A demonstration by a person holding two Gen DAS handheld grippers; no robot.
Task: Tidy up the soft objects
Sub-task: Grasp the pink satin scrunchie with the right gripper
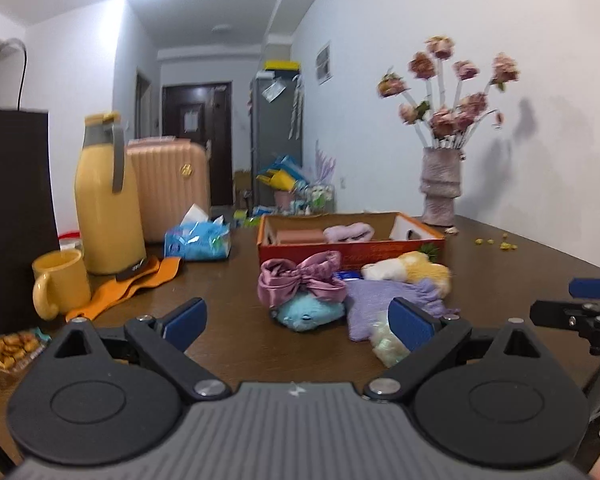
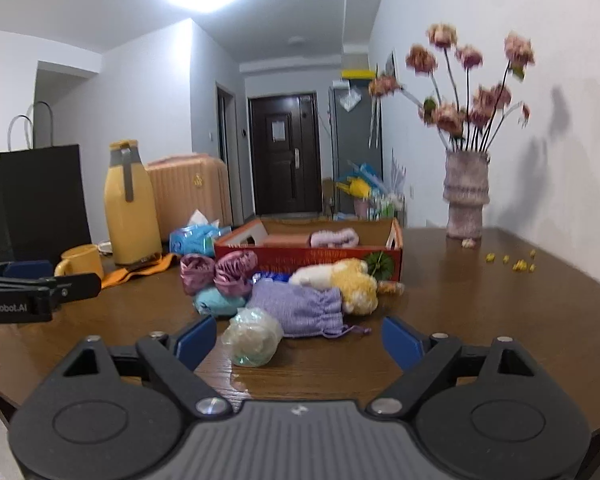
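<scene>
Both grippers, left gripper (image 1: 300, 322) and right gripper (image 2: 300, 342), stand spread and empty; the clear wad (image 2: 252, 336) lies nearest, just ahead of the right one.

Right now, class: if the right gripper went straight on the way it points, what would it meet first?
Probably the clear plastic bag, lying on the table just ahead of the open right gripper and slightly left of centre; the purple drawstring pouch lies behind it.

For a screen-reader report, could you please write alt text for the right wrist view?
The open right gripper hovers over a brown table, facing a clear plastic bundle, a purple pouch and a yellow plush toy before a red cardboard box. A flower vase stands right.
</scene>
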